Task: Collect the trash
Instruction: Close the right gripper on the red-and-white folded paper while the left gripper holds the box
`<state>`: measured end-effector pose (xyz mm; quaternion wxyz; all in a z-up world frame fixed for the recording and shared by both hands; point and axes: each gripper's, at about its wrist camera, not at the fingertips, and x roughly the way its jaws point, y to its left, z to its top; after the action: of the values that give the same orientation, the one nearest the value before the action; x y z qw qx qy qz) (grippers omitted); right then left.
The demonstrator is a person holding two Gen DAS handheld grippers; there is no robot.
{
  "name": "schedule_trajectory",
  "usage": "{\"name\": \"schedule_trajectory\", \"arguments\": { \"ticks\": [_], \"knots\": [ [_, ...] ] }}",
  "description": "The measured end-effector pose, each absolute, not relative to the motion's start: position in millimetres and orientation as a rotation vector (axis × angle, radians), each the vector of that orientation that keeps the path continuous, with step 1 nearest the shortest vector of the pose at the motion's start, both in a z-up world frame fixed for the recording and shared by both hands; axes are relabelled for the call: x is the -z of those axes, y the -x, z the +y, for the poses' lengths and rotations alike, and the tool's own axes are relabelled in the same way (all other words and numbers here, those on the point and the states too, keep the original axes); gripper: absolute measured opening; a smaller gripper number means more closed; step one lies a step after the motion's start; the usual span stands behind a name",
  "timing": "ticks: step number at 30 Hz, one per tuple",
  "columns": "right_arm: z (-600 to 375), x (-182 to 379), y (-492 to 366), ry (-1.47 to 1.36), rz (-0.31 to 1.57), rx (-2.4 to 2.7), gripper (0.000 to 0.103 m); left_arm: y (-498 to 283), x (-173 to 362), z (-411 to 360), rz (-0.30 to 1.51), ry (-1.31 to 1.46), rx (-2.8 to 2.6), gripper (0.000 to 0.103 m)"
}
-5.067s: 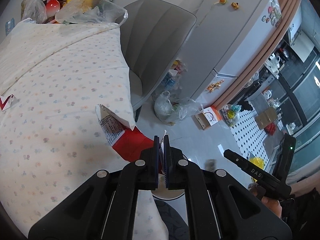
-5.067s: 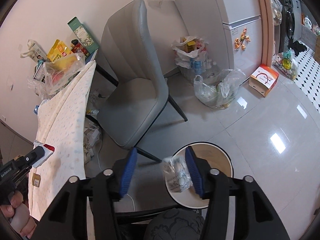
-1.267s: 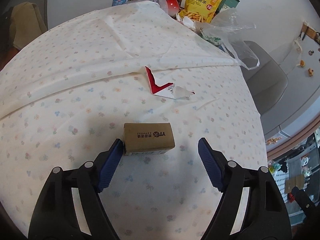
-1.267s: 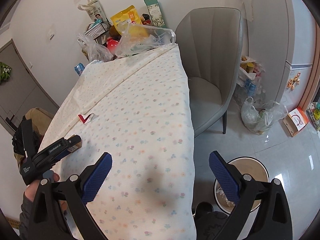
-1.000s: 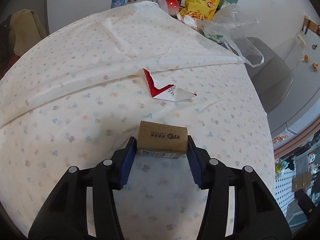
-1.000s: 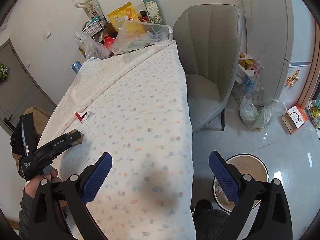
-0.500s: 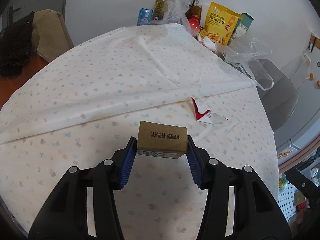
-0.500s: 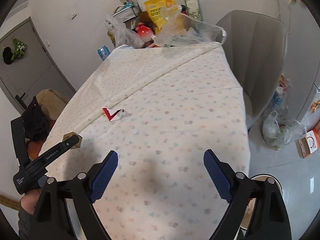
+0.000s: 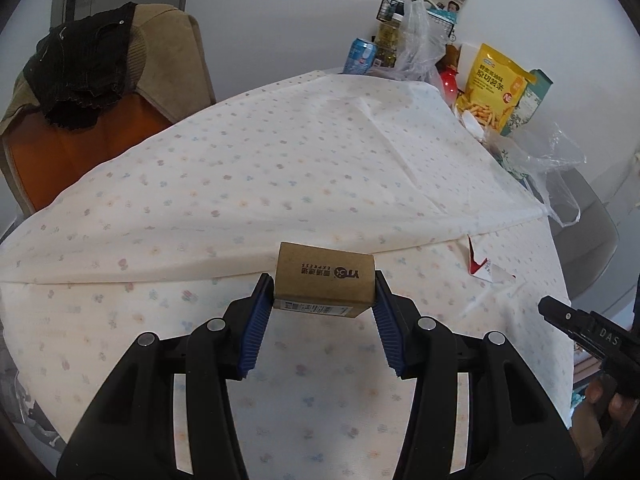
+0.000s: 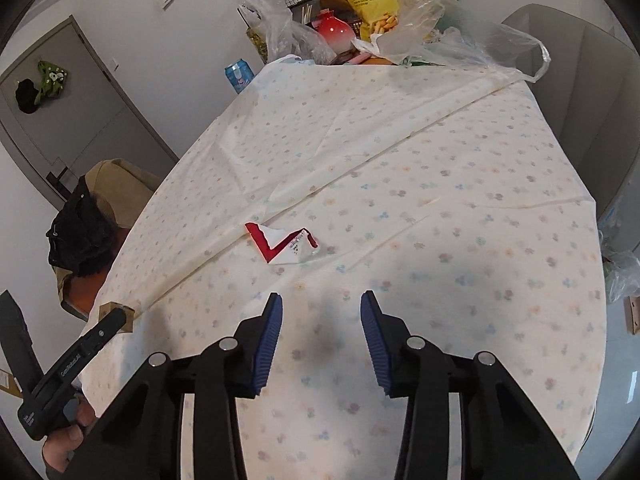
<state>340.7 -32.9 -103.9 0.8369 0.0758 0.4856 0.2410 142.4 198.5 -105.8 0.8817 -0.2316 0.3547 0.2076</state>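
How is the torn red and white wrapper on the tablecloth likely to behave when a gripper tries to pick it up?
The red and white wrapper looks thin and creased, so probably floppy and very light. It lies nearly flat on the tablecloth, so fingers may slide over it or pinch cloth too. Its raised torn edge seems the easiest hold.

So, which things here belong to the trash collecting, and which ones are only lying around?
Part of the job:
- cardboard box, clamped in the left gripper
- torn red-and-white wrapper on the tablecloth
- right gripper, jaws closing, nothing between them

Just lying about:
- yellow snack bag
- blue can
- clear plastic bags
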Motion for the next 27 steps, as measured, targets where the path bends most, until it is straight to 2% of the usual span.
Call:
{"name": "schedule_trajectory", "arguments": {
  "ticks": [13,15,16,17,19,27],
  "knots": [
    [4.3,135.8,-390.1,-0.201,1.099,-0.513,0.030,-127.2,117.1,238.5,0.721,0.560,-0.524,0.050],
    [5.4,140.3,-395.0,-0.216,1.109,-0.520,0.023,-127.1,118.5,240.0,0.722,0.565,-0.527,0.050],
    [5.3,142.6,-397.0,-0.220,1.116,-0.527,0.012,-127.1,119.0,240.4,0.722,0.567,-0.526,0.050],
    [5.8,143.7,-398.2,-0.219,1.120,-0.530,0.007,-127.1,119.4,240.2,0.723,0.568,-0.525,0.050],
    [1.6,140.0,-395.5,-0.225,1.101,-0.529,0.004,-127.1,120.2,239.7,0.723,0.569,-0.519,0.050],
    [-30.4,114.9,-359.7,-0.220,1.050,-0.526,0.003,-127.7,117.1,224.8,0.713,0.572,-0.476,0.050]
  ]
}}
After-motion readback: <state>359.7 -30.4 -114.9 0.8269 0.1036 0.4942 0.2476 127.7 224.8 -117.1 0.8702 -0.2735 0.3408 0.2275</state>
